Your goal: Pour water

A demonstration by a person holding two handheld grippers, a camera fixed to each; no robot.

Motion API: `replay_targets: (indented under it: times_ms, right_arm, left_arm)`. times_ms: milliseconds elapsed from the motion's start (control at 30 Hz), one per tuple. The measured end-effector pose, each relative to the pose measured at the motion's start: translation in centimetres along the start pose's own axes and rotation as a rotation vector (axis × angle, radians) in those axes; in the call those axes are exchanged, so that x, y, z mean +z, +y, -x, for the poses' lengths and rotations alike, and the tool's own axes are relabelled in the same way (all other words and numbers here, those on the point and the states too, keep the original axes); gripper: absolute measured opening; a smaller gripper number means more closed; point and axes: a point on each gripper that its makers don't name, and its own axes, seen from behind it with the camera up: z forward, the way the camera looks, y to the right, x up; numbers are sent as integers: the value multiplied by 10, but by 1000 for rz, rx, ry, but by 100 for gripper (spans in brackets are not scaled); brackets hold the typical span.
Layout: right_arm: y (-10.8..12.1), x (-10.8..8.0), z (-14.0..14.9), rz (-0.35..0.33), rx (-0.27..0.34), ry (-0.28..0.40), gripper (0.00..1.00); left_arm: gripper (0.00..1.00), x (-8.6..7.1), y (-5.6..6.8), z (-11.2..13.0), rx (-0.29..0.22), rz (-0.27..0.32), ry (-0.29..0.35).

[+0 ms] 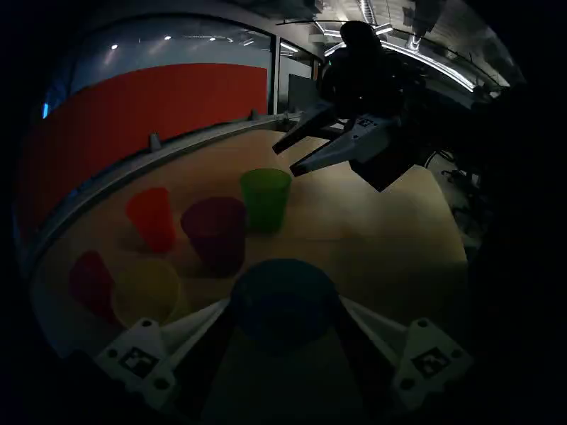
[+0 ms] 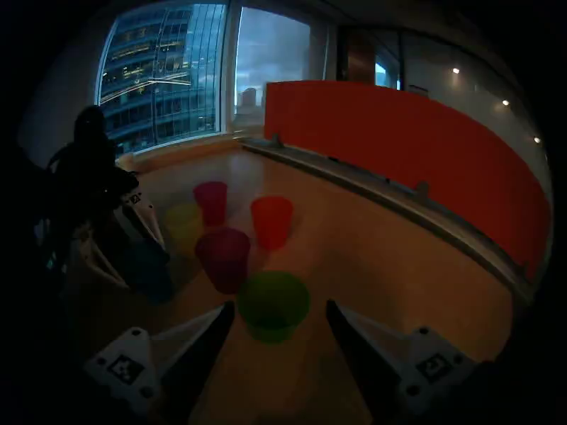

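Observation:
A blue cup (image 1: 283, 304) stands on the wooden table (image 1: 375, 234) with my left gripper (image 1: 285, 303) shut on it, both fingers against its sides. From the right gripper view the same blue cup (image 2: 149, 273) sits in the left gripper (image 2: 138, 248) at the left. A green cup (image 2: 273, 304) stands upright between the fingers of my right gripper (image 2: 278, 306), which is open with a gap on each side. In the left gripper view the right gripper (image 1: 287, 159) hovers just behind the green cup (image 1: 266, 198).
Orange (image 1: 152, 216), purple (image 1: 216, 234), yellow (image 1: 149, 290) and red (image 1: 92, 283) cups cluster left of the blue one. A red wall panel (image 1: 149, 99) runs behind the table's far edge. A person's dark figure (image 2: 88, 163) stands behind the left gripper.

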Motion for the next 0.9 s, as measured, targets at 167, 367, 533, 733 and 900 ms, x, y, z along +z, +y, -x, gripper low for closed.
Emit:
replay_targets:
  times_ms: [167, 367, 533, 733, 900]
  right_arm:
    - [-2, 5, 6, -5, -2, -14, 100]
    - [-5, 12, 13, -14, -6, -28, 99]
    - [-7, 20, 18, -19, -9, -41, 99]
    - [-8, 32, 22, -23, -8, -58, 98]
    - [-7, 41, 23, -21, -7, -70, 97]
  left_arm:
    - [88, -2, 1, -3, 8, 3, 1]
    - [88, -7, -3, -10, 6, -6, 10]
    - [88, -11, -7, -16, 4, -14, 20]
    - [88, -15, -10, -21, 2, -21, 32]
    - [88, -18, -12, -22, -3, -27, 36]
